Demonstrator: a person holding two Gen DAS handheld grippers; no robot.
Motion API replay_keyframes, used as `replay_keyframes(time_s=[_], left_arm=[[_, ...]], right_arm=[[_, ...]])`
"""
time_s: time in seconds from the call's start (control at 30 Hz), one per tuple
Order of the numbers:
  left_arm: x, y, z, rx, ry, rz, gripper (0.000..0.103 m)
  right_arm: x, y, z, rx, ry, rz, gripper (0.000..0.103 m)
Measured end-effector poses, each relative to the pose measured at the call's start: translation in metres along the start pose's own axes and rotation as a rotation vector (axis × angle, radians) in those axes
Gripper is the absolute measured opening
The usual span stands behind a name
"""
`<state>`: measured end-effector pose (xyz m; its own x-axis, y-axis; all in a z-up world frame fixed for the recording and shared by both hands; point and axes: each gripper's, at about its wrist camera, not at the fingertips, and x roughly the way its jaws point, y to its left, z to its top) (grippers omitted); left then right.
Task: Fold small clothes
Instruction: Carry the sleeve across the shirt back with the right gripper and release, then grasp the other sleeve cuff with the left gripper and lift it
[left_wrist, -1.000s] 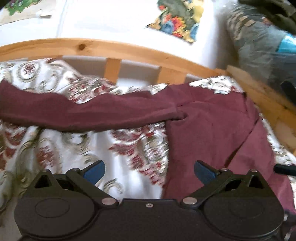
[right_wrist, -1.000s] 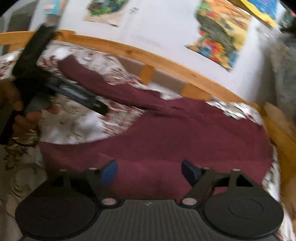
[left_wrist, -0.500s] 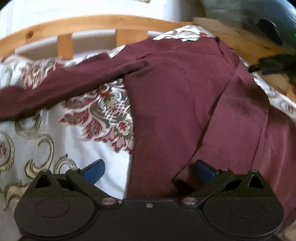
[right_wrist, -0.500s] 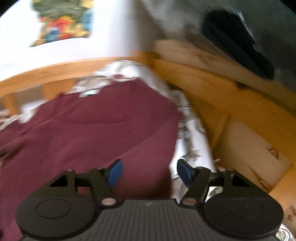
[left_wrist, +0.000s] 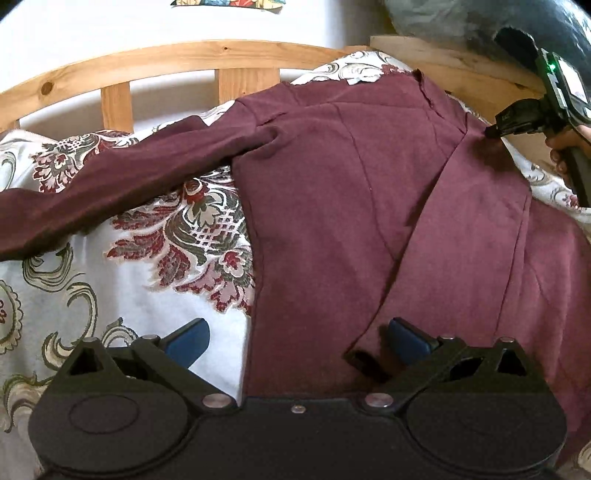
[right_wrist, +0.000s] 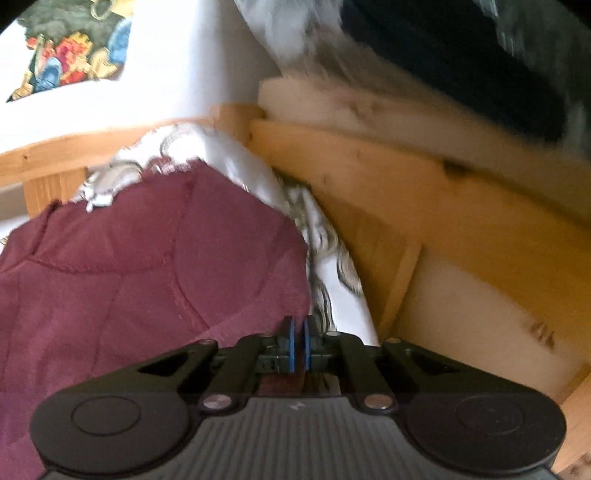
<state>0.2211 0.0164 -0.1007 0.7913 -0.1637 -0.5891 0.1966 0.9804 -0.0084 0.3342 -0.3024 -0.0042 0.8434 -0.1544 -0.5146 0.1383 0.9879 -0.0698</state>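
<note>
One maroon long-sleeved top (left_wrist: 369, 206) lies spread over a floral bedspread (left_wrist: 110, 295) in the left wrist view, its body on the near side of the wooden bed rail (left_wrist: 184, 61) and one sleeve (left_wrist: 110, 184) stretched away from the body along the rail. The left gripper (left_wrist: 297, 338) hangs low over the top's lower hem with its jaws wide apart; one blue pad (left_wrist: 188, 334) sits above bare bedspread, the other (left_wrist: 406, 338) above the maroon cloth, and neither pinches anything. At the top's far shoulder the right gripper (left_wrist: 493, 131) touches the fabric, a hand (left_wrist: 565, 147) on its handle.

From the right wrist view, blurred, the right gripper (right_wrist: 299, 341) has its blue pads nearly together, pinched on a thin fold of the maroon top (right_wrist: 147, 266) at the edge that lies beside the bed rail's corner (right_wrist: 236, 110).
</note>
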Motion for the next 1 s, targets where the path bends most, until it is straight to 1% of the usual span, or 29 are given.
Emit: replay_keyframes(time_s=[0.07,0.1,0.13,0.2,0.23,0.27,0.33,0.37,0.47,0.5,0.53,0.57,0.63,0.67,0.73,0.8,0.83,0.93,1.0], left_arm=[[-0.001,0.001,0.000,0.000,-0.001,-0.001,0.102],[-0.001,0.002,0.000,-0.004,0.000,-0.004,0.102],[-0.001,0.003,0.000,-0.008,0.002,-0.006,0.102],[0.000,0.003,0.000,-0.009,0.003,-0.008,0.102],[0.000,0.003,0.000,-0.007,0.004,-0.006,0.102],[0.000,0.002,0.000,-0.005,0.004,-0.005,0.102],[0.000,0.002,0.000,-0.006,0.006,-0.005,0.102],[0.000,0.002,0.001,-0.009,0.008,-0.006,0.102],[0.000,0.003,0.001,-0.014,0.009,-0.009,0.102],[-0.001,0.004,0.002,-0.017,0.009,-0.008,0.102],[-0.001,0.004,0.002,-0.021,0.006,-0.005,0.102],[-0.002,0.004,0.003,-0.024,0.004,-0.001,0.102],[-0.004,0.004,0.004,-0.029,0.002,0.012,0.102],[-0.006,0.004,0.006,-0.033,-0.001,0.023,0.102],[-0.013,0.004,0.010,-0.041,-0.014,0.051,0.102],[-0.022,0.005,0.016,-0.047,-0.045,0.081,0.102],[-0.027,0.006,0.020,-0.052,-0.059,0.105,0.102],[-0.045,0.016,0.033,-0.082,-0.090,0.222,0.102],[-0.059,0.031,0.041,-0.124,-0.104,0.301,0.102]], right_arm=[[-0.004,-0.005,-0.005,0.016,-0.002,0.011,0.020],[-0.010,-0.010,-0.008,0.036,-0.004,0.025,0.033],[-0.017,-0.014,-0.010,0.048,-0.007,0.028,0.043],[-0.031,-0.016,-0.018,0.027,-0.012,0.034,0.047],[-0.035,-0.016,-0.024,0.008,-0.004,0.034,0.053],[-0.036,-0.015,-0.030,-0.006,0.016,0.030,0.057],[-0.030,-0.014,-0.043,-0.013,0.084,0.009,0.059],[-0.029,-0.015,-0.046,0.001,0.093,0.003,0.059],[-0.044,-0.017,-0.045,0.040,0.033,-0.023,0.067],[-0.052,-0.014,-0.044,0.041,0.009,-0.026,0.073],[-0.060,-0.011,-0.045,0.043,-0.006,-0.024,0.078],[-0.068,-0.008,-0.046,0.048,-0.019,-0.017,0.079],[-0.090,0.004,-0.051,0.048,-0.041,0.019,0.089],[-0.099,0.009,-0.053,0.045,-0.051,0.032,0.091],[-0.122,0.026,-0.063,0.034,-0.084,0.068,0.099],[-0.146,0.042,-0.075,0.033,-0.114,0.103,0.103],[-0.156,0.048,-0.080,0.030,-0.123,0.124,0.103],[-0.186,0.071,-0.099,0.011,-0.137,0.178,0.103],[-0.201,0.086,-0.110,-0.010,-0.130,0.219,0.103]])
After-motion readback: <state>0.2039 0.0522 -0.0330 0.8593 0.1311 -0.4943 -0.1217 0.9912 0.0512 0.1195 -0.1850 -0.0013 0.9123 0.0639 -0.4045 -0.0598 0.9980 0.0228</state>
